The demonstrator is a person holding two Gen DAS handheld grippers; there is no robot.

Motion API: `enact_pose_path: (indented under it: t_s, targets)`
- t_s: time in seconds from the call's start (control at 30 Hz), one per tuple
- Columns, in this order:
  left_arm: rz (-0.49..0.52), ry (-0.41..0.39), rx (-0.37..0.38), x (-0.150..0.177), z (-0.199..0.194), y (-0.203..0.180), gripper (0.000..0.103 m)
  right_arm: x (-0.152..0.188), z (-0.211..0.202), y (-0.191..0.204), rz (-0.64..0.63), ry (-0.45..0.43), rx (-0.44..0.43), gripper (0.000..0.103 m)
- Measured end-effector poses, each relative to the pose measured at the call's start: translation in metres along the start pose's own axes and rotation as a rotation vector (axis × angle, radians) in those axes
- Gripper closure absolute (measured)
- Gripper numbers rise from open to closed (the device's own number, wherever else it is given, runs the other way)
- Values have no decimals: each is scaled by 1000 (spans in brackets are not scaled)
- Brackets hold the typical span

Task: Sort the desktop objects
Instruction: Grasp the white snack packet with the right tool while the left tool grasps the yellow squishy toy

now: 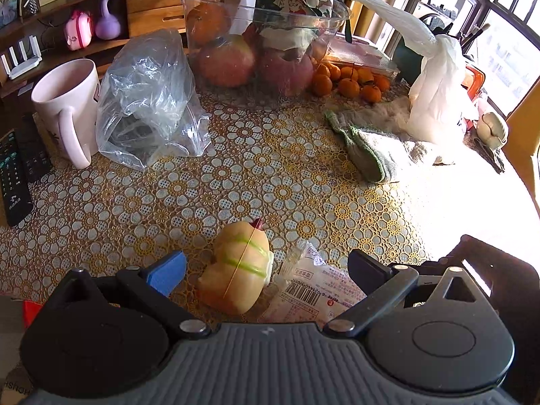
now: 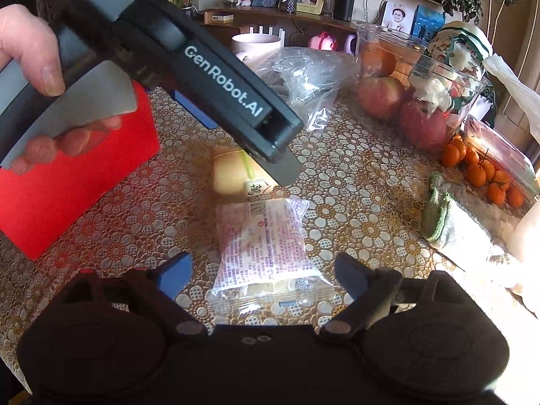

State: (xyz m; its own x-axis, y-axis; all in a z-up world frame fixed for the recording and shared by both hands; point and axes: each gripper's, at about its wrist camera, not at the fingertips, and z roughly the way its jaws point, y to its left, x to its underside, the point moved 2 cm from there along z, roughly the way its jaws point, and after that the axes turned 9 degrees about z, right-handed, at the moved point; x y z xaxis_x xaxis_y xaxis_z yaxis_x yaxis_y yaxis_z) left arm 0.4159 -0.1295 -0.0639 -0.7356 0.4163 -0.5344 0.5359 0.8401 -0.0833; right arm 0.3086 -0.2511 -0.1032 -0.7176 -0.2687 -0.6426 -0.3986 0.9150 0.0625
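Table covered in a gold-and-white floral lace-pattern cloth (image 1: 270,168). Landmark: the clear plastic tub of apples and oranges (image 1: 256,33) at the far edge.

Left gripper (image 1: 266,266): jaws spread wide, holding nothing. Between its blue-padded fingers (image 1: 167,275), on the cloth well in front of the tub, lies a pale yellow bun-shaped squishy toy with green stripes (image 1: 239,270); neither pad touches it. Just right of the toy lies a flat clear snack packet with red print and a barcode (image 1: 310,290).

Right gripper (image 2: 263,276): also wide open and empty, hovering low over that snack packet (image 2: 266,246), which sits between its fingers; contact cannot be told. The left tool's black body crosses the upper left of the right view, a person's hand (image 2: 30,54) on its grip, its tip above the yellow toy (image 2: 233,172).

Left of the tub: crumpled clear plastic bag (image 1: 148,101), then a white ceramic mug (image 1: 69,104). Right of the tub: small mandarins (image 1: 351,82) and a green-edged folded cloth (image 1: 368,148). A red flat box (image 2: 67,182) lies near-left of the toy, well in front of the tub.
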Motion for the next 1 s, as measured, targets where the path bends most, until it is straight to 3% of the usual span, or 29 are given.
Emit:
enact_pose_path:
  t_s: [0.27, 0.43, 0.7, 1.0]
  targets:
    - [6, 51, -51, 6, 26, 5, 1, -2, 18, 1, -11, -3, 6, 12]
    - [-13, 39, -39, 7, 28, 8, 1, -1, 26, 0, -9, 9, 5, 20]
    - [-87, -2, 26, 12, 26, 12, 5, 0, 27, -3, 13, 16, 4, 41]
    - [-60, -2, 3, 14, 29, 9, 5, 9, 11, -28, 106, 39, 3, 46]
